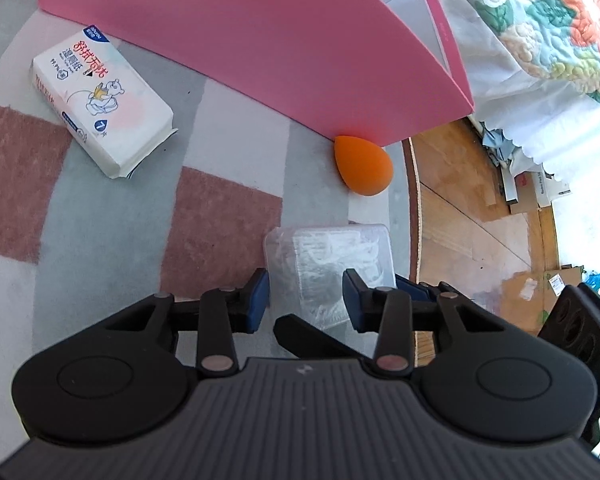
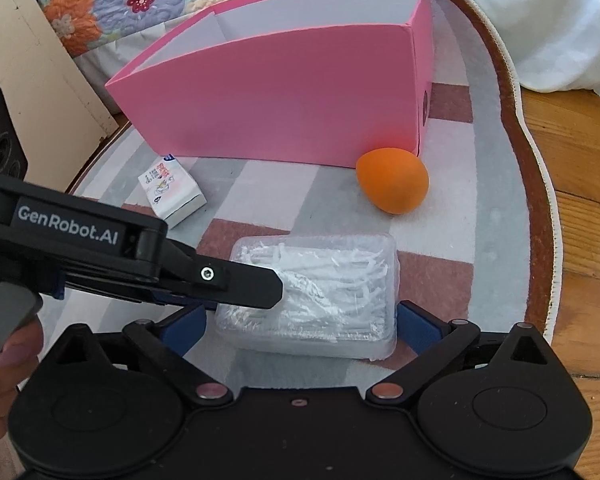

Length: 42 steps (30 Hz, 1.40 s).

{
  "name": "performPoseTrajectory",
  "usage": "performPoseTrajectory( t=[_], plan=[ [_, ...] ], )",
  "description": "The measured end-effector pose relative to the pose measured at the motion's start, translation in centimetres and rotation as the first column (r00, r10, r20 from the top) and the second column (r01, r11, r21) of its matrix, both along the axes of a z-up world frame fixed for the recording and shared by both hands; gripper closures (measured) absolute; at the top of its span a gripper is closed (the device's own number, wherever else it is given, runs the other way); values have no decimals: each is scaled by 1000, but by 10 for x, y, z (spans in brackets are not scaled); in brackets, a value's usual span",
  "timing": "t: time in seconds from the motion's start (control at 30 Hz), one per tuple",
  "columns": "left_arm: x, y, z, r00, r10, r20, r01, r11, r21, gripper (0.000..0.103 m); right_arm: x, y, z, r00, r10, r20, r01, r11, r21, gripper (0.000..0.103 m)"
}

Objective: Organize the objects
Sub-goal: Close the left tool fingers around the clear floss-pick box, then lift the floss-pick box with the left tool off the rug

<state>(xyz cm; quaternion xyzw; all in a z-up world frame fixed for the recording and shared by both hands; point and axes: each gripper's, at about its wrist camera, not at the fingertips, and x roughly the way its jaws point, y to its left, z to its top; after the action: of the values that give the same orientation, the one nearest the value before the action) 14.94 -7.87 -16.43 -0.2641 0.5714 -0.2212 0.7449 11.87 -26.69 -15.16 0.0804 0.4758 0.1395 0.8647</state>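
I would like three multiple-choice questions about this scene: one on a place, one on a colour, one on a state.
1. Where does the orange sponge lie?
A. Inside the pink box
B. On the rug, by a corner of the pink box
C. On the wooden floor

2. What colour is the inside of the pink box?
A. White
B. Pink
C. Black

3. How does the right gripper stand to the clear box?
A. Shut, far from it
B. Lifting it above the rug
C. Open, one finger at each side of it

Answers:
1 B: it rests on the rug at the box's corner.
2 A: the inner walls show white.
3 C: the blue pads flank the box, which lies on the rug.
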Motion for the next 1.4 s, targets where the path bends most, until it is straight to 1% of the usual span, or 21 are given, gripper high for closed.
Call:
performPoseTrajectory(
  t=[0.1,0.17,0.37,0.47,0.57,0.67,0.87,0.97,1.07,1.13,1.23,1.4],
  plan=[
    [0,-1,0,1000,-2,3,2,1000,1,63,1,5,0,1000,17,1,-17,999,-42,0],
    [0,0,0,1000,0,1,0,1000,0,63,1,6,0,1000,14,5,-14,999,-52,0],
    [0,-1,-1,1000,-4,6,4,1000,9,62,-1,8,0,1000,12,-2,-12,995,-100,4],
    [-1,-1,1,1000,-9,9,9,1000,15,62,-2,6,0,1000,9,-2,-9,995,-100,4],
    [-2,-1,1,1000,-14,17,14,1000,20,62,-2,8,1,1000,11,0,-11,995,-102,7],
    [-5,-4,2,1000,-17,26,17,1000,25,62,-2,11,0,1000,11,1,-11,993,-114,7],
    [-10,-4,7,999,-20,42,18,998,56,61,-7,16,0,1000,-11,13,12,993,-115,8],
    [-13,-1,9,999,-11,33,8,998,67,61,-10,22,1,1000,2,16,0,992,-126,8],
    [-18,-3,17,998,-29,56,22,992,124,61,-12,28,2,1000,17,14,-16,992,-121,8],
    [-23,-3,22,997,-35,72,24,989,148,61,-14,33,4,999,33,21,-30,991,-130,8],
    [-28,1,27,996,-34,79,21,987,160,61,-19,40,8,998,55,32,-50,988,-143,8],
    [-37,8,37,996,-31,89,15,984,176,61,-23,47,16,996,82,29,-78,988,-134,8]
  ],
)
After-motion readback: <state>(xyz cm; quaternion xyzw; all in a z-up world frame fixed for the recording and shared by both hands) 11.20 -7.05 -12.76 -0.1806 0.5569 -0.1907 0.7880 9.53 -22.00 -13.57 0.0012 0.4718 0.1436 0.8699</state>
